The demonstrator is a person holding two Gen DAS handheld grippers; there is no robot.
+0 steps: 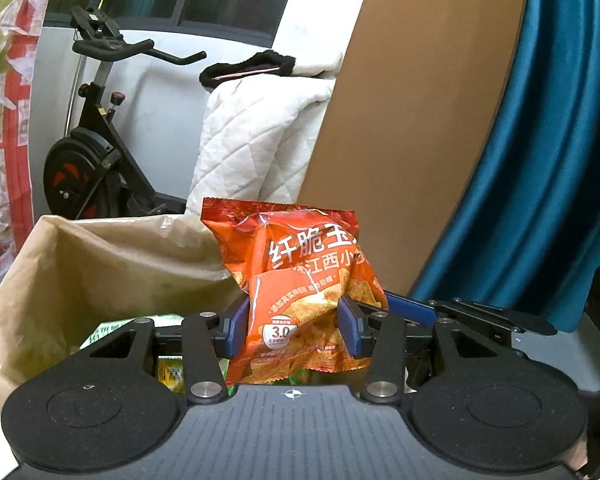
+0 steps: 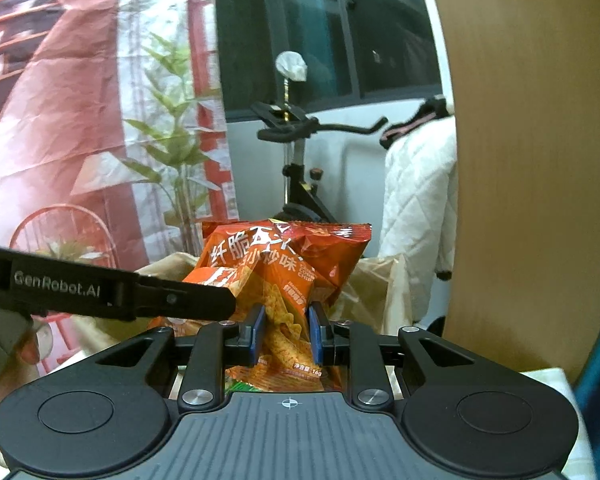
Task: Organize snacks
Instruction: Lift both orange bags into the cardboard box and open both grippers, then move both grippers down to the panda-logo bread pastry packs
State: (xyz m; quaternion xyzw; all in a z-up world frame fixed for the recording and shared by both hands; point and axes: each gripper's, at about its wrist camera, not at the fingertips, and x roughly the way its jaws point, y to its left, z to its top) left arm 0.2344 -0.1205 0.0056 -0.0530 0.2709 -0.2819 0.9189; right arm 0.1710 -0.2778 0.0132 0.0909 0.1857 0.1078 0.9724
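Orange foil everywhere here: the left tongs (image 1: pixel 296 328) are clamped on an orange chip bag (image 1: pixel 300 280), blue pads squeezing its lower half so it pinches in at the waist, and the bag stands pretty much upright with its crimped top edge up. The right tongs (image 2: pixel 287 334) are pressed nearly together on a second orange chip bag (image 2: pixel 284 276), which is crumpled and folded between the pads. Both bags are held up in the air over an open brown paper bag (image 1: pixel 100 264). In the left wrist view you can see a few packets down inside it, something green and something yellow, too hidden by the tongs to say more. In the right wrist view the left tool's black arm crosses in from the left, just beside the second bag. Farther back there's a black exercise bike (image 1: pixel 96 168), a white quilted blanket (image 1: pixel 252 140) draped beside it, a big brown wooden panel (image 1: pixel 412 120), and a teal curtain (image 1: pixel 548 152) on the right. A red and white printed backdrop (image 2: pixel 80 100) fills the left side.
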